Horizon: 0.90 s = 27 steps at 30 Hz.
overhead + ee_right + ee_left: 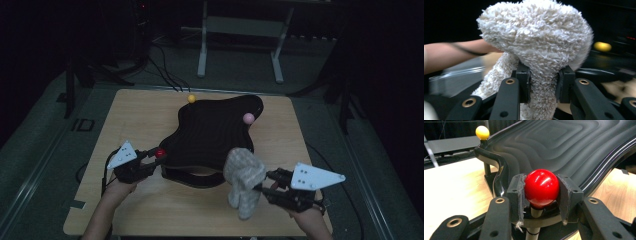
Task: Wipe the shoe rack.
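While clamped on the red ball [541,188] at the near left corner of the black wavy tray [215,132], left gripper [152,159] low over the wooden table [140,110], pads tight against both sides of the ball. Right gripper [262,186] pinched on a fluffy white cloth [243,180], bunched and hanging between the jaws, just off the tray's near right edge and above the table. Yellow ball [191,98] at the tray's far left corner, pink ball [248,118] at its far right. Person's forearm [456,53] behind the cloth in the right gripper view.
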Available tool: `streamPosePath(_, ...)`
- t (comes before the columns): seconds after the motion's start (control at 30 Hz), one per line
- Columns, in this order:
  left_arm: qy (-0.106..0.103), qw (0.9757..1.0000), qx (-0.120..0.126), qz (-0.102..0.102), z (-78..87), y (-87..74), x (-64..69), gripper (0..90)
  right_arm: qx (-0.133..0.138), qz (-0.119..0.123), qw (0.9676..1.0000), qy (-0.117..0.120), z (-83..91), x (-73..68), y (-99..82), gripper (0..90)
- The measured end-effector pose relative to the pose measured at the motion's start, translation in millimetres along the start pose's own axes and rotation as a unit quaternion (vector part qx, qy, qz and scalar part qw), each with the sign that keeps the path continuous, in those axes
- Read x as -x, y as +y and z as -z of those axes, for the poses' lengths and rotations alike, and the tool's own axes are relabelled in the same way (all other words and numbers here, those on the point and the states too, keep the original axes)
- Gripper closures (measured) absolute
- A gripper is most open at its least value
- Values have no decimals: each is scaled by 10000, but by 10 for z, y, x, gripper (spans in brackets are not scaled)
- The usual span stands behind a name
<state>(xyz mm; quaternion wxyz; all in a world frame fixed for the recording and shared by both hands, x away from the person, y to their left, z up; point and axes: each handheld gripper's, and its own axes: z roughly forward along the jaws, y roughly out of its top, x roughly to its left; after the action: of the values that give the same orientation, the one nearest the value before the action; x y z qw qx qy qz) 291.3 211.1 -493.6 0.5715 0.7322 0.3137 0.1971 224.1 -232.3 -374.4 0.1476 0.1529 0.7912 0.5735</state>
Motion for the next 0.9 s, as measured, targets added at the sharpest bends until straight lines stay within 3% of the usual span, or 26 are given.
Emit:
streamPosePath(0.1,-39,10000,9,-15,-11,-2,8,597,-132,-9,9978,-645,0,155,-8,697)
streamPosePath(0.17,-19,10000,-32,-57,-17,9,27,597,-279,58,9943,-1032,-14,202,-42,700)
streamPosePath(0.27,-50,10000,-21,-39,-19,6,22,598,-390,-94,9921,-1187,-33,243,-151,703)
streamPosePath(0.37,-54,10000,-30,-26,-20,8,29,598,-432,-249,9919,-1167,-10,295,-221,704)
streamPosePath(0.57,-140,9999,27,30,-23,-8,32,599,-174,-48,9872,-1587,119,389,18,702)
streamPosePath(0.67,-180,9998,25,46,-23,-9,27,599,-358,-53,9862,-1616,17,435,-45,707)
streamPosePath(0.8,-175,9998,51,71,-24,-17,31,599,-290,-537,9873,-1468,-34,454,-261,711)
streamPosePath(0.9,-128,9999,44,44,-26,-14,56,598,-386,-331,9866,-1548,-3,389,-194,709)
